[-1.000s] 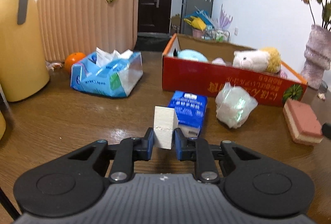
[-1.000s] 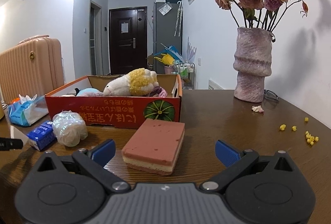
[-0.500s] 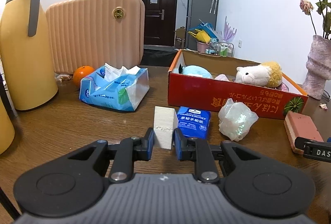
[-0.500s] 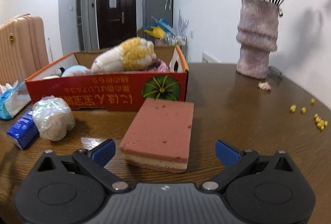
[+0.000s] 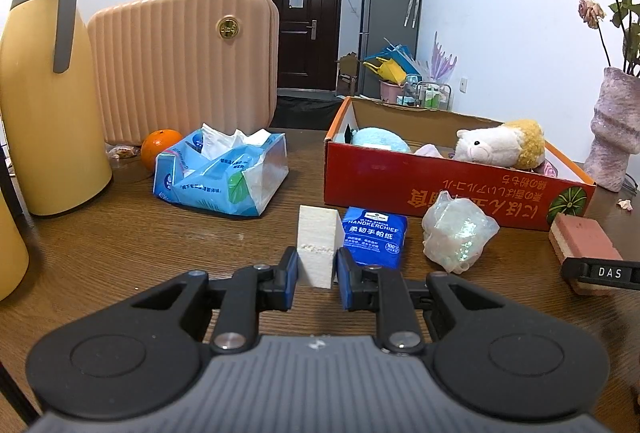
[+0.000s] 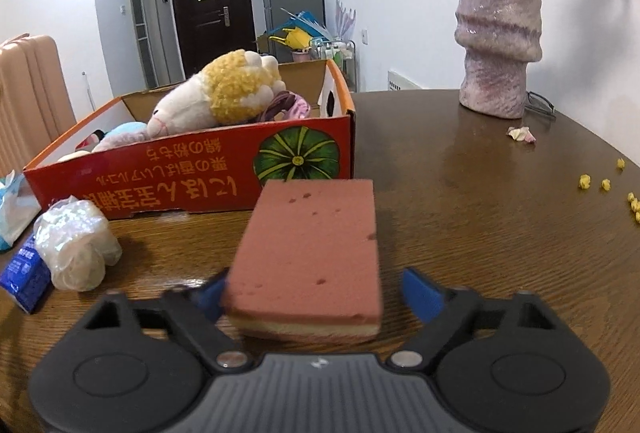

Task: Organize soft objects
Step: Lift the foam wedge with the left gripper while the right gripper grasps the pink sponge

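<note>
Now my left gripper [image 5: 317, 269] clamps the white foam block [image 5: 317, 244]; my right gripper's [image 6: 316, 293] jaws have just been closing around the pink sponge [image 6: 310, 253], near the red box [image 6: 192, 169], right pad not yet touching. Next: squeeze, lift.

Bright indoor light, glare on table [image 6: 460, 153]; fisheye warp at edges; right view slightly blurred.

On the blue tissue pack [image 5: 375, 238] just in front of the red box [image 5: 440, 189] you can read "HANDKERCHIEF" and "100". The box's front carries yellow printed characters, upside down. To the box's right, "DAS" shows white on the black right gripper [image 5: 600, 272].
</note>
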`<move>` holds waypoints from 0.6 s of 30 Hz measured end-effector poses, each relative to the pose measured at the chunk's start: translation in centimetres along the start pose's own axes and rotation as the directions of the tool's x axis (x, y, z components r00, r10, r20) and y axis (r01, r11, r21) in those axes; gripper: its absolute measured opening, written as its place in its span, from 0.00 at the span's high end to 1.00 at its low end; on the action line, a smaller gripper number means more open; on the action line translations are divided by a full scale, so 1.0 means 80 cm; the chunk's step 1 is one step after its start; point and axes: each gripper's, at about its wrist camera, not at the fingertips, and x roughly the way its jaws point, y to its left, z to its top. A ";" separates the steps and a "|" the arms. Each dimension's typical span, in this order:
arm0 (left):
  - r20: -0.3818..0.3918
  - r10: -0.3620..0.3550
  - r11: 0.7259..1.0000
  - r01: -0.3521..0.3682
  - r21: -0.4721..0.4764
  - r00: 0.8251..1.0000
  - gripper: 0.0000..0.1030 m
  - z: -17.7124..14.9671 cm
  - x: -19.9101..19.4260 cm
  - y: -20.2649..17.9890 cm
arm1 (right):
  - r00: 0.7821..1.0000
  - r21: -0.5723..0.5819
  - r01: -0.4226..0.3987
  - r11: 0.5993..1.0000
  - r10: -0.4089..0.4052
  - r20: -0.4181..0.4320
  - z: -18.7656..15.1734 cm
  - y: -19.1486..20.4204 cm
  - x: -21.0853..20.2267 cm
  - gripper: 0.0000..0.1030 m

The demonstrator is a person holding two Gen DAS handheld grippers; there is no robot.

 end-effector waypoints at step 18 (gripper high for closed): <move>0.011 -0.007 1.000 0.007 -0.009 1.000 0.79 0.002 -0.003 0.003 | 0.973 -0.072 -0.008 0.997 0.025 0.231 -0.006 0.017 -0.056 0.33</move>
